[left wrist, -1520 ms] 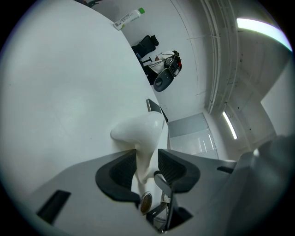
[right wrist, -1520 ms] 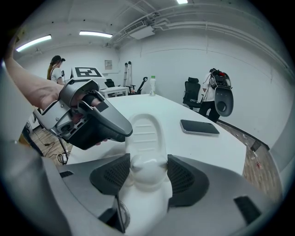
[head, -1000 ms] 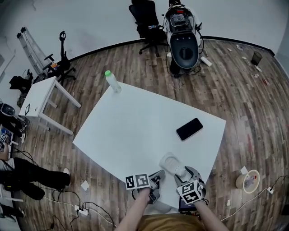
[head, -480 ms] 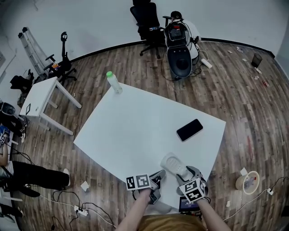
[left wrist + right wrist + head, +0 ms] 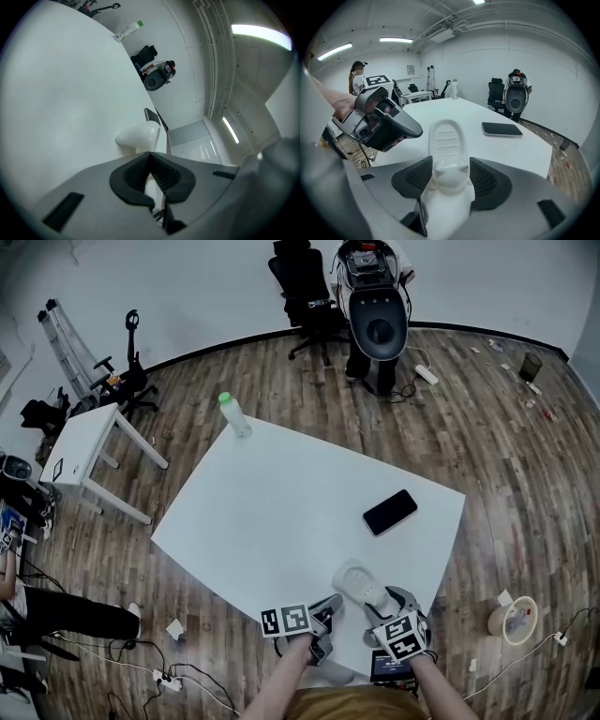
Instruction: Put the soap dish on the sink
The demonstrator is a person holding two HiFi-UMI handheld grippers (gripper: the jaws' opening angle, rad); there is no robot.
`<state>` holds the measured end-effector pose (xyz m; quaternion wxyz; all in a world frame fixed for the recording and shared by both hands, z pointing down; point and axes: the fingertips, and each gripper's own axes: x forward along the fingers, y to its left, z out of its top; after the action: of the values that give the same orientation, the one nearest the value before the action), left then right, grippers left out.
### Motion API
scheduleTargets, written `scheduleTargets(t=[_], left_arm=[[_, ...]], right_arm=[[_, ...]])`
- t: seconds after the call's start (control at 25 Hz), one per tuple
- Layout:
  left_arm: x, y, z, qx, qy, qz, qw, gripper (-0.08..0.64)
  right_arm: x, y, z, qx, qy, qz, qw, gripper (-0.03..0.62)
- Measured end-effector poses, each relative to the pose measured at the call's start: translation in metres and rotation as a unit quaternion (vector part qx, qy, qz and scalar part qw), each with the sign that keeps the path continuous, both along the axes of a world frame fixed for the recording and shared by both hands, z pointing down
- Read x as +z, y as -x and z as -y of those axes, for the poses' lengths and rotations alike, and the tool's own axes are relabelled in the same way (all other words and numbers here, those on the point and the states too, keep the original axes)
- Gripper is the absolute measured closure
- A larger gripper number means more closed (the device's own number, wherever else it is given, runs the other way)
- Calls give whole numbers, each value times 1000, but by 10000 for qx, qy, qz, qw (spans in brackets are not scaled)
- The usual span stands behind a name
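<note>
On the right gripper (image 5: 449,176) the jaws are clamped on the near end of the dish (image 5: 447,140), one ribbed pad on each flank of its raised, knobbly end. The dish's long axis runs straight out along the line this gripper points, with the slotted oval tray leading away over the surface (image 5: 440,110). So the thing to be moved lies dead ahead of these jaws and is in their grip. Whether its far end rests on the surface or is just lifted off it I cannot tell.

On the left gripper (image 5: 150,176) the jaws are closed together with nothing between them. From there the dish's rounded end (image 5: 138,136) lies just ahead and a little to the right, apart from the pads.

In the head view the dish (image 5: 354,579) sits near the surface's close edge (image 5: 234,559), slanting up and left from the right gripper (image 5: 382,598), with the left gripper (image 5: 323,610) just beside it. The right hand is both nearer and holding.

Farther out, a phone (image 5: 391,511) lies flat beyond the dish, well apart, and a bottle (image 5: 233,413) stands at the far corner.

No sink shows in any view. My judgement is that the carry must go off this surface, tray end first, and the grip on the narrow end may let the tray droop.
</note>
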<state>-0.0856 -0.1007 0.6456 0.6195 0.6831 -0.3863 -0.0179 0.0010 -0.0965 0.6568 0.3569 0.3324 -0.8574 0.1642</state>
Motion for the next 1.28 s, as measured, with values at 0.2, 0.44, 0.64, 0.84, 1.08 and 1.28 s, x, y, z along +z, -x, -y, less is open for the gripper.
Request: scheduleTargets(t=[0.2, 0.44, 0.64, 0.84, 1.08, 1.28], left_arm=[[-5, -5, 3, -4, -131, -23, 9999, 552], [-16, -7, 6, -24, -434, -10, 9991, 552], [-18, -8, 1, -64, -501, -19, 9987, 553], [-22, -9, -1, -114, -619, 46, 9980, 553], [-33, -11, -4, -103, -917, 322, 9952, 552], [-35, -12, -6, -117, -1065, 546, 9927, 552]], right_arm=[[0, -7, 0, 107, 42, 6, 9999, 354], [-11, -13, 3, 365, -63, 297, 9989, 356], [-21, -15, 5, 416, -265, 521, 9974, 356], [-27, -19, 0, 445, -375, 533, 9969, 357], [-35, -32, -5, 610, -696, 395, 9949, 463], [-40, -42, -6, 716, -945, 247, 9926, 581]])
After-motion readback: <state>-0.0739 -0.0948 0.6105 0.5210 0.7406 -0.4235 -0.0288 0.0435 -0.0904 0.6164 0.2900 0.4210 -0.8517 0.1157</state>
